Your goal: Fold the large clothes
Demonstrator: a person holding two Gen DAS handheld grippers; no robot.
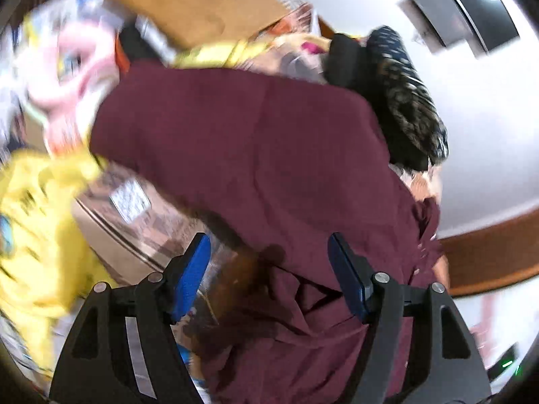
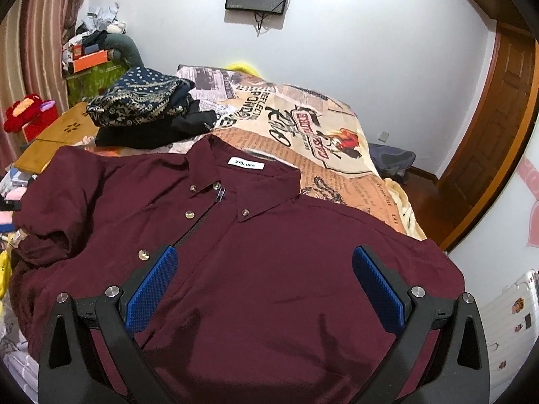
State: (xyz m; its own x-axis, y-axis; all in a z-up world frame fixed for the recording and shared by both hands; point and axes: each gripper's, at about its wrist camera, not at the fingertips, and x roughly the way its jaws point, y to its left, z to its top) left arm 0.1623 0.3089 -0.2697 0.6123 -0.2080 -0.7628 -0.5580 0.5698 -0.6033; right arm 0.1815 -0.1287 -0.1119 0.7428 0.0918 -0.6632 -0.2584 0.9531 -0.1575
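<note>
On the bed [image 2: 296, 107] the maroon shirt [image 2: 269, 242] lies face up, collar away, still unfolded. Both hand-held grippers, left [image 1: 269, 269] and right [image 2: 264, 279], hover wide and empty; next likely calls for pinching a sleeve edge.

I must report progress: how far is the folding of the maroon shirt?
Done: maroon shirt lies spread on the bed, front up, collar away. In hand: nothing; left gripper and right gripper are open over it. Left: every fold.
</note>
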